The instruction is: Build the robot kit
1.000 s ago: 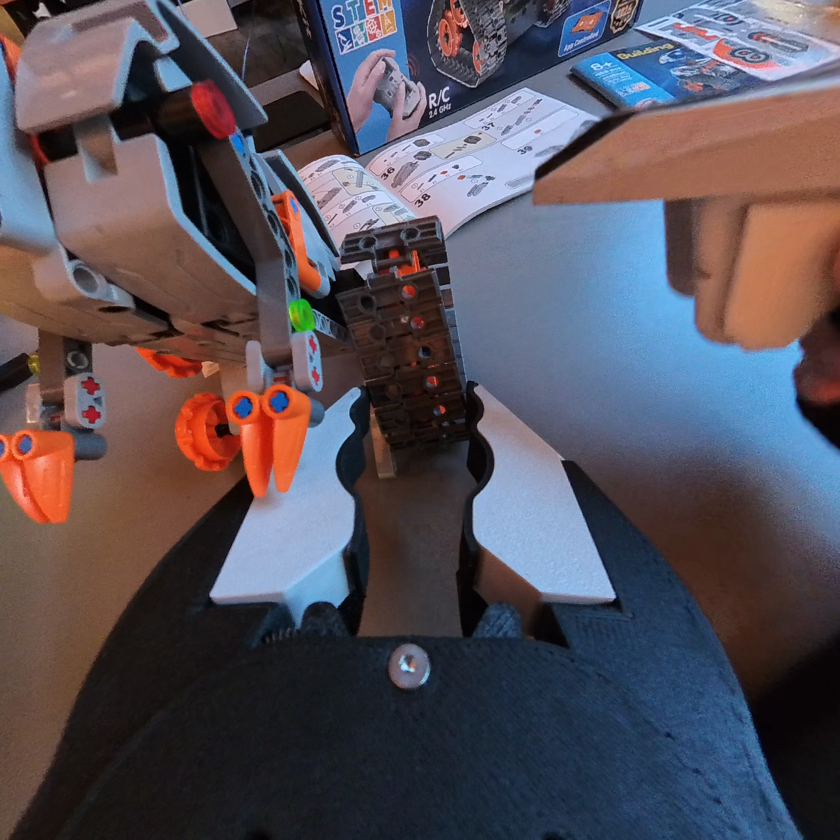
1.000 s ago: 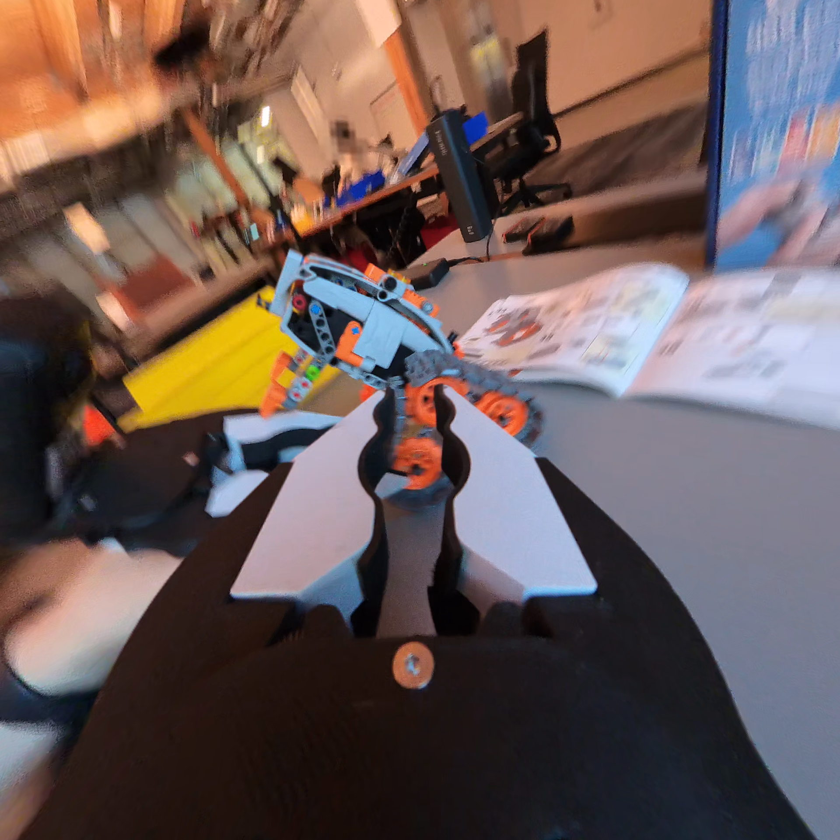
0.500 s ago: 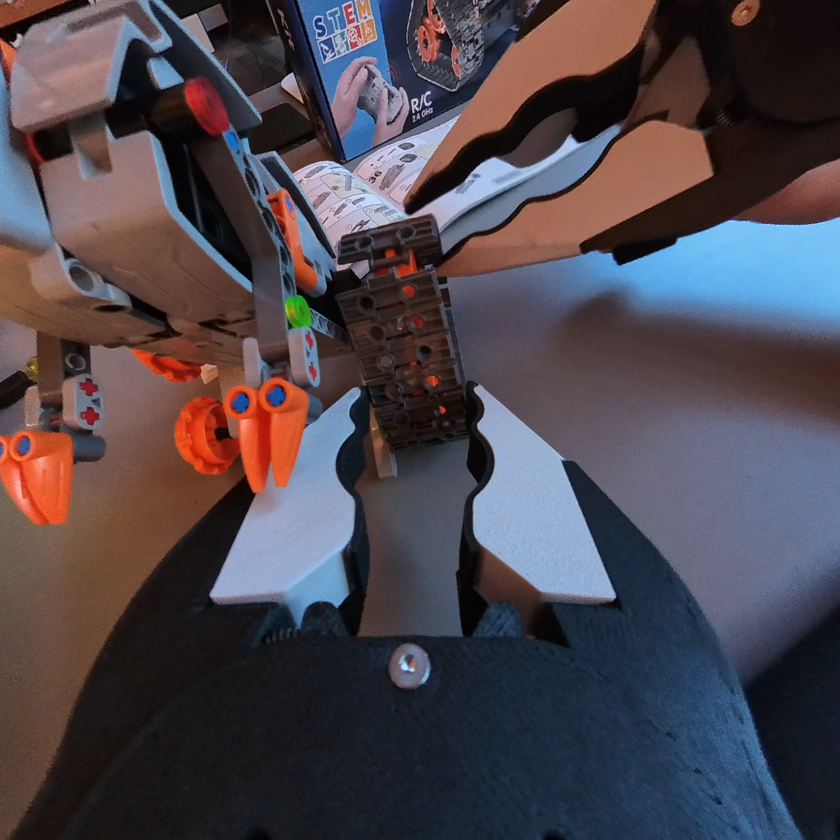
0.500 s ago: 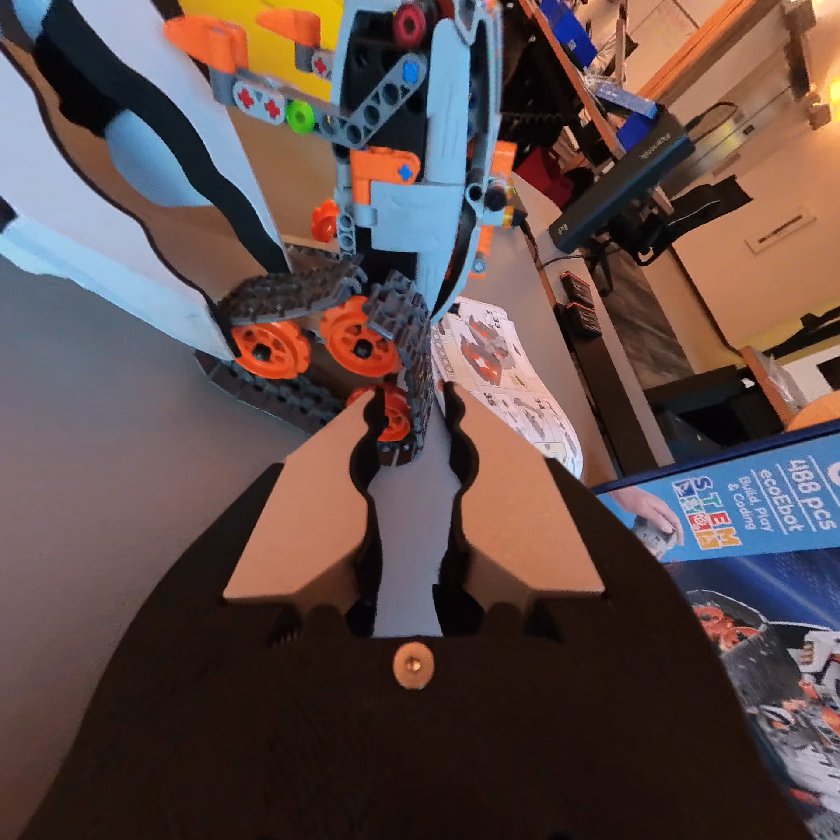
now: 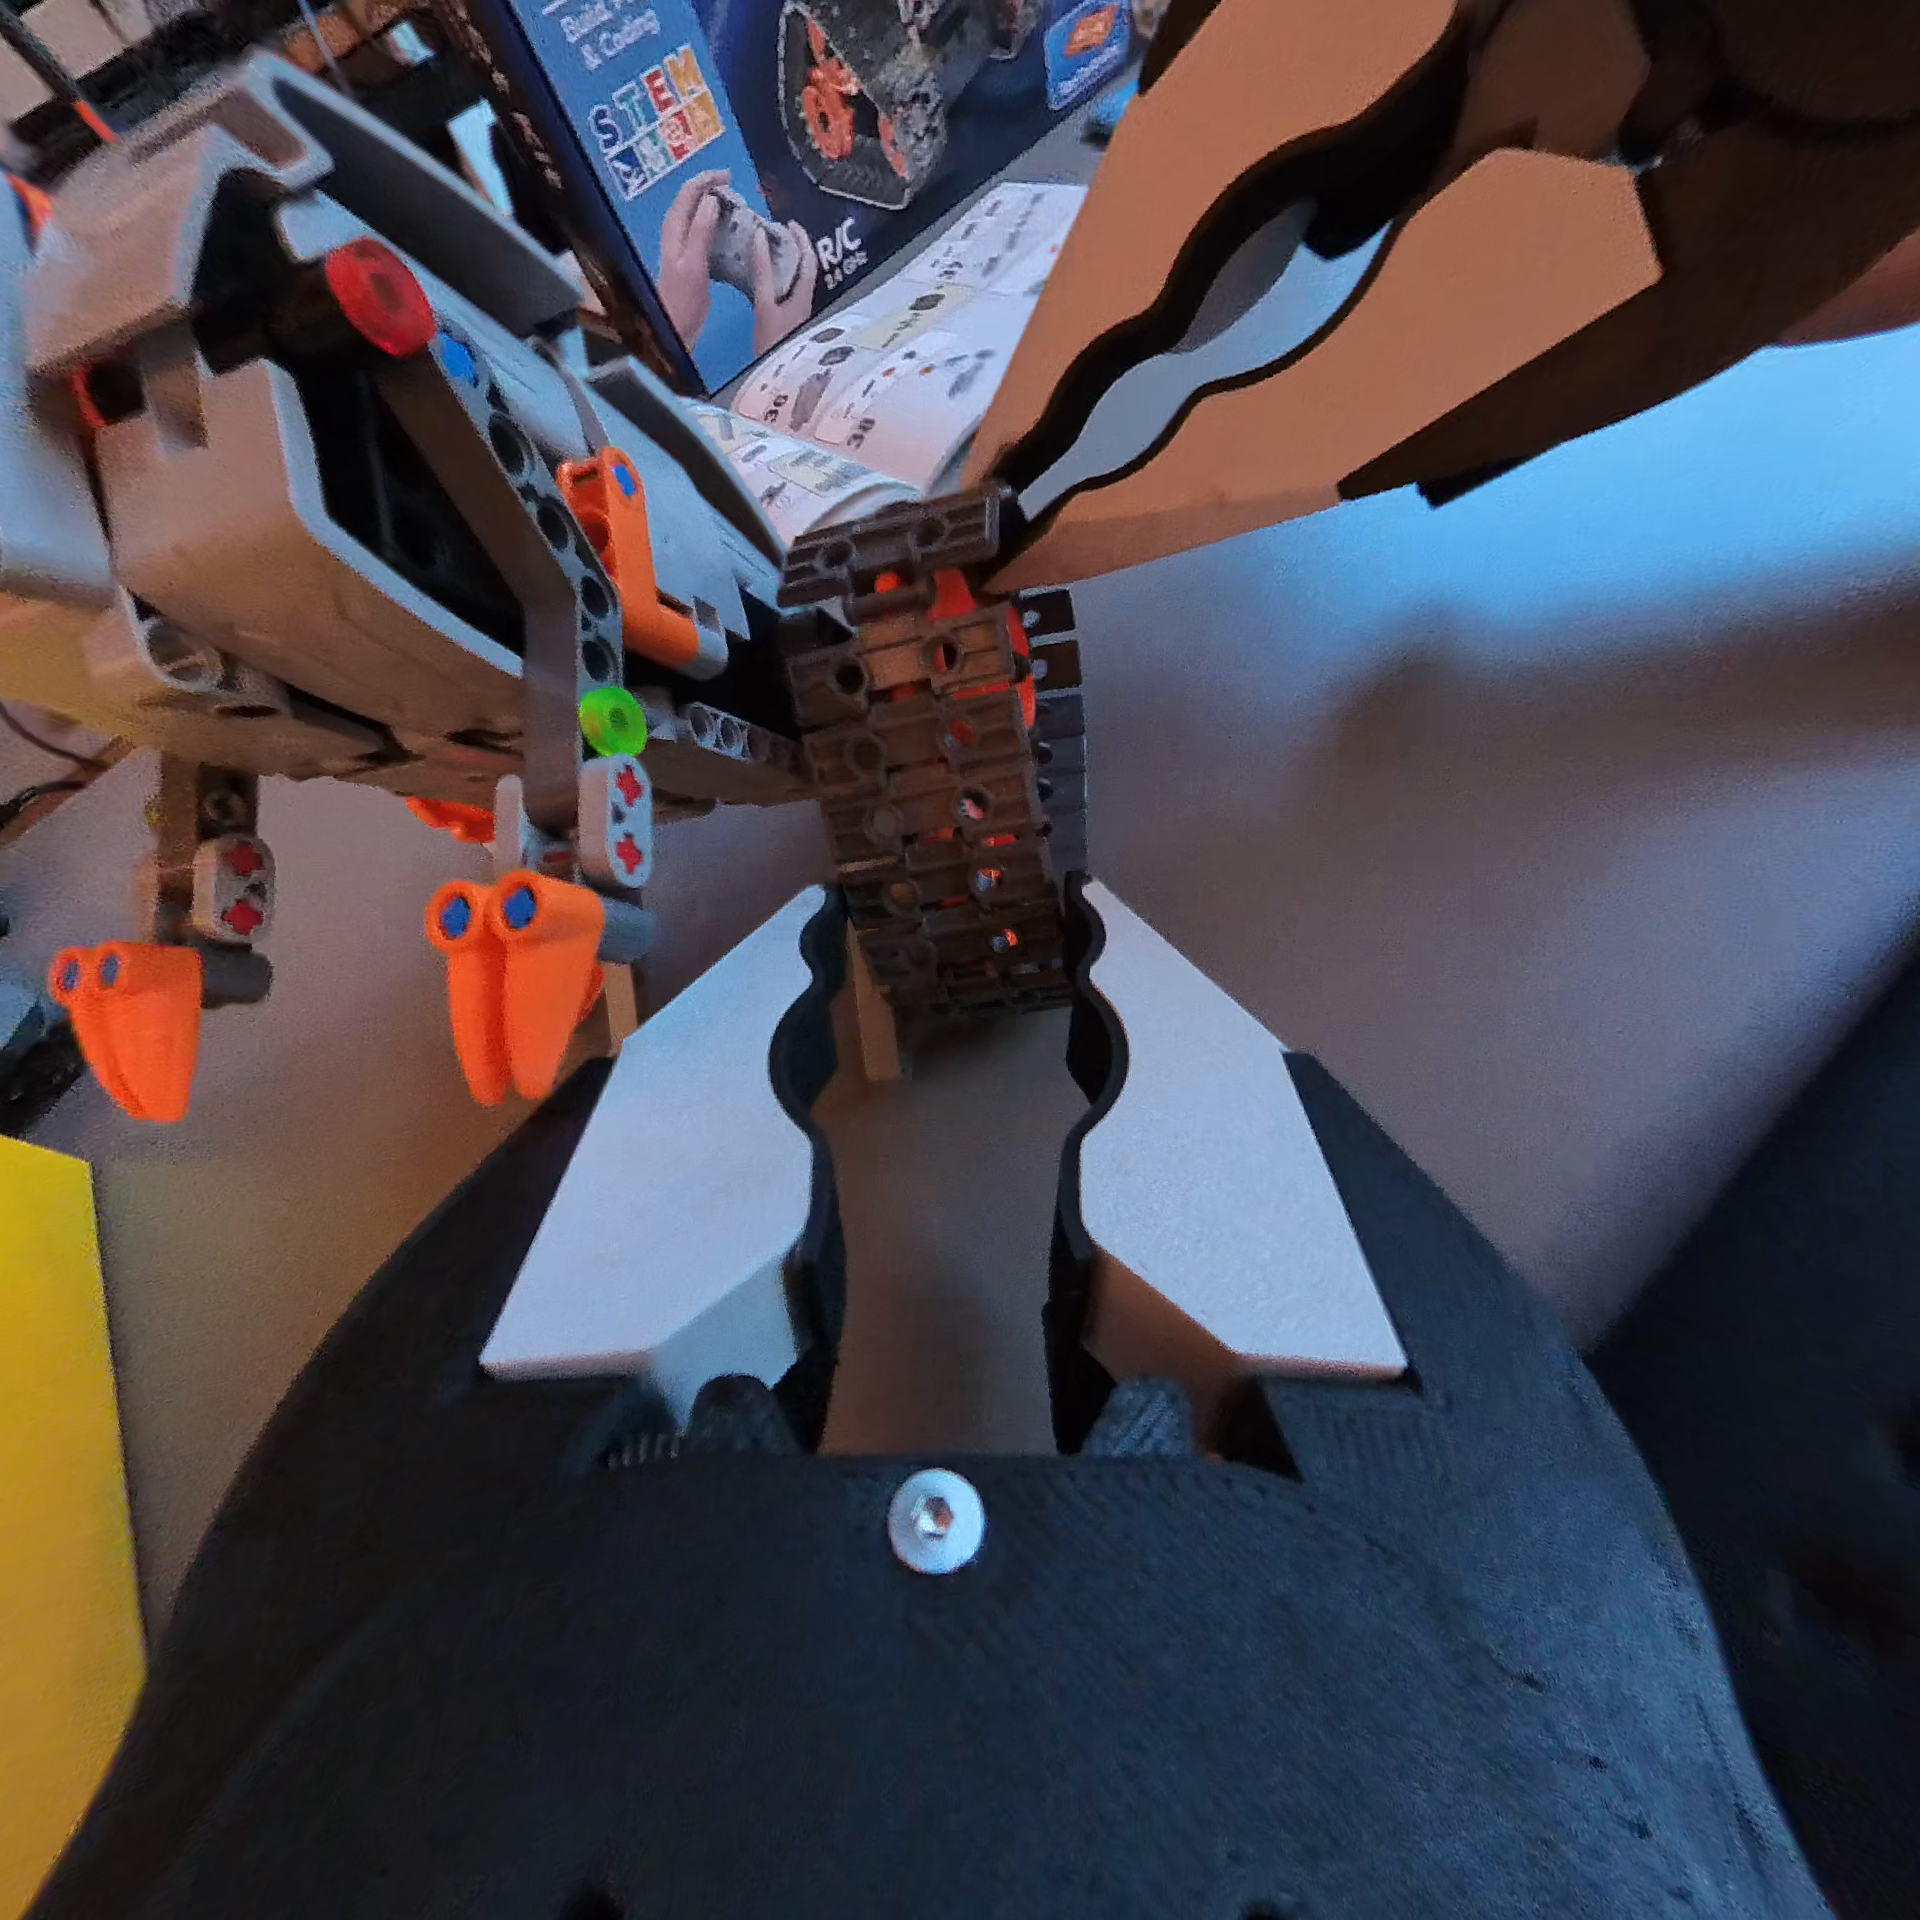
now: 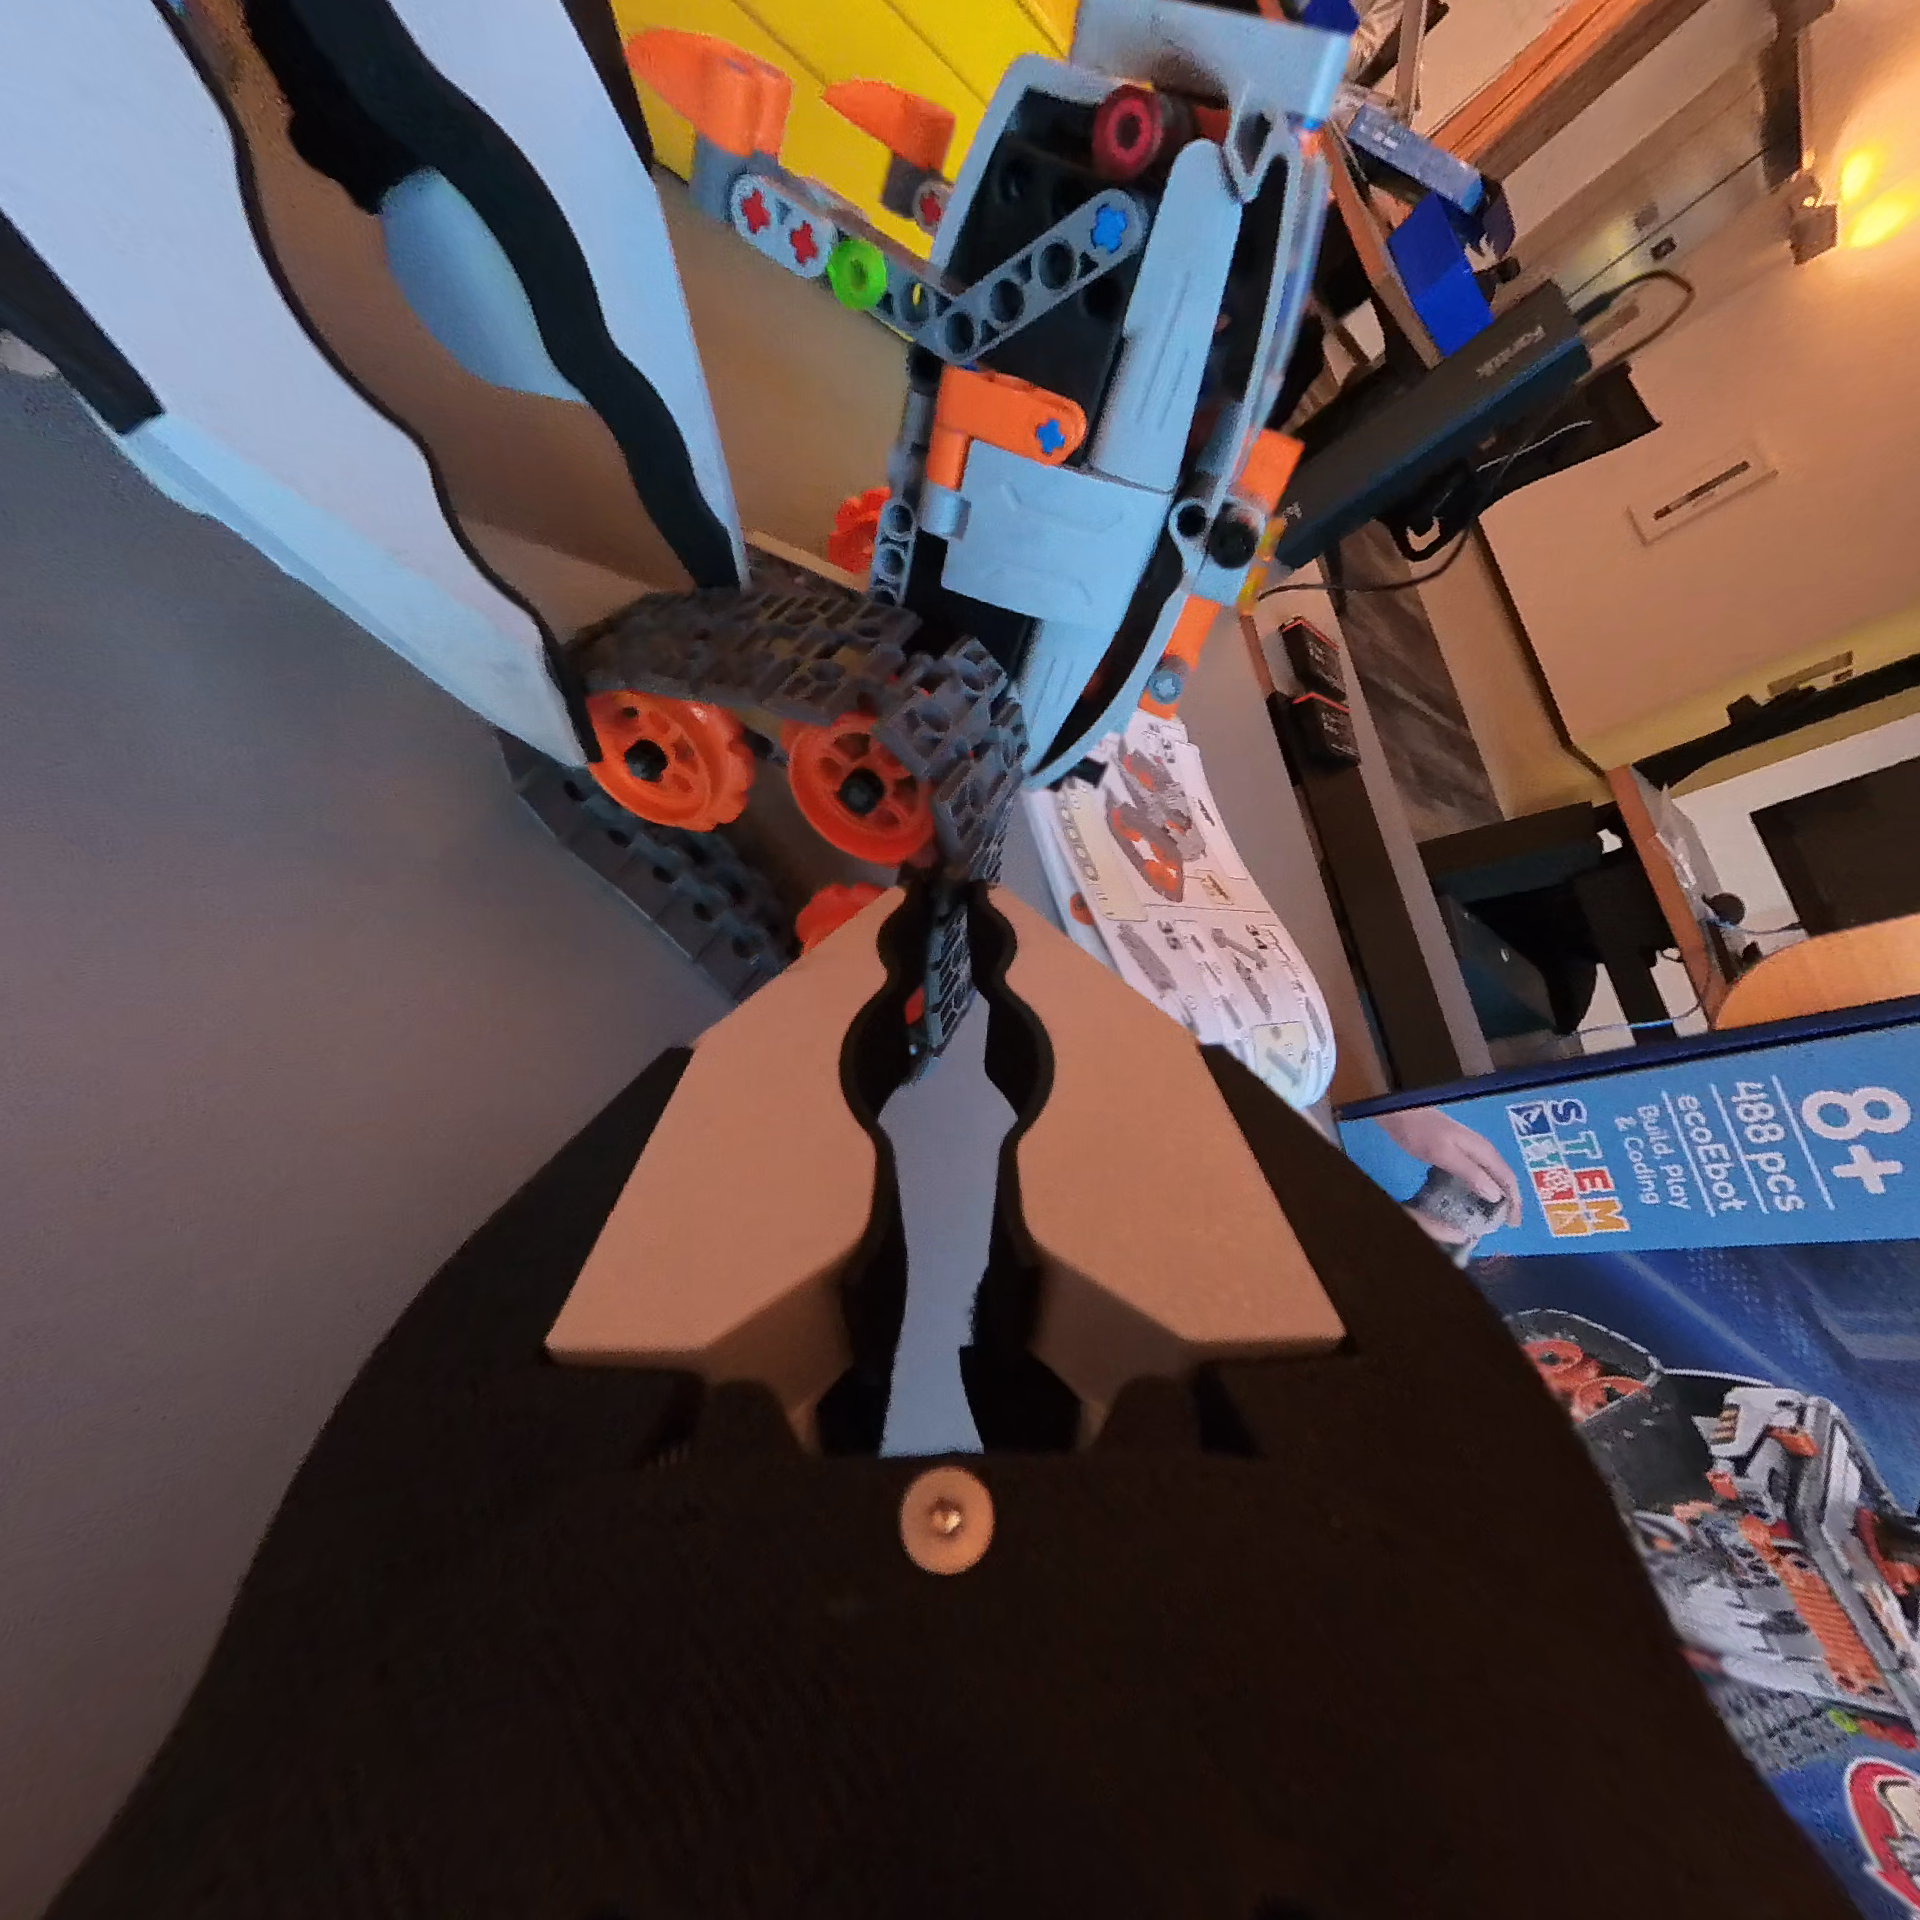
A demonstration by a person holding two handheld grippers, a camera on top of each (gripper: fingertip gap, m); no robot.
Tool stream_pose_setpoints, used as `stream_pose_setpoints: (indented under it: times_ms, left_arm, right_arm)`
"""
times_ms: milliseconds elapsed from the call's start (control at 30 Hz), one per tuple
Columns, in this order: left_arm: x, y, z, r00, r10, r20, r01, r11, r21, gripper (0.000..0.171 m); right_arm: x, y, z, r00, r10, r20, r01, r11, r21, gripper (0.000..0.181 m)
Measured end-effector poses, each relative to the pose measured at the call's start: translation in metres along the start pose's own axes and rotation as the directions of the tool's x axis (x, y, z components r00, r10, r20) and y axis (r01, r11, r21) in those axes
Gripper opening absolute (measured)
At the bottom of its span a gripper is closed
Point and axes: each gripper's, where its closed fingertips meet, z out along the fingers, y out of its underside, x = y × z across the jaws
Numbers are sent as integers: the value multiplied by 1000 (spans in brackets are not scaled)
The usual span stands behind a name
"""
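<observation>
A grey and orange brick-built tracked robot [image 5: 312,520] stands on the grey table [image 5: 1455,831]. My left gripper [image 5: 948,904] is shut on the low front end of its dark link track [image 5: 925,790], which fills the gap between the white fingers. My right gripper [image 5: 1003,545] reaches in from the upper right, its tips pinched on the track's top link. In the right wrist view my right gripper [image 6: 940,920] is shut on a track link just below the robot [image 6: 1091,468]. The left gripper [image 6: 655,665] holds the track [image 6: 790,644] above the orange wheels [image 6: 665,758].
A blue toy box [image 5: 790,156] stands behind the robot and also shows in the right wrist view [image 6: 1662,1247]. An open instruction booklet [image 5: 883,343] lies beside it. A yellow object [image 5: 52,1455] sits at the left. Desks and a black device [image 6: 1434,416] are farther off. The grippers' ends are close to 7 cm from one another. To reach the yellow object [image 5: 52,1455] in a straight line is about 20 cm for my left fingers, about 25 cm for my right.
The right gripper swung in from the right, came down onto the top of the track and closed on a link. The left gripper kept its hold on the track's lower end.
</observation>
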Motion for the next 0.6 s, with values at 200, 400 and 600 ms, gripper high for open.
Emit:
stream_pose_setpoints:
  times_ms: [200, 400, 600]
  left_arm:
    - [-9, 14, -20, 1000, 5, -31, -4, 999, 43, 35]
    - [-14, 16, -21, 999, 34, -20, -33, 998, 44, 35]
    - [-18, 13, -21, 994, 55, 91, -57, 998, 23, 37]
  right_arm:
    - [-24, -17, -9, 1000, 8, -9, -9, 1000, -20, 9]
    - [-25, -25, -4, 998, -24, -53, 24, 1000, -13, 19]
    - [-24, -29, -1, 998, 12, -62, -11, 1000, 3, 21]
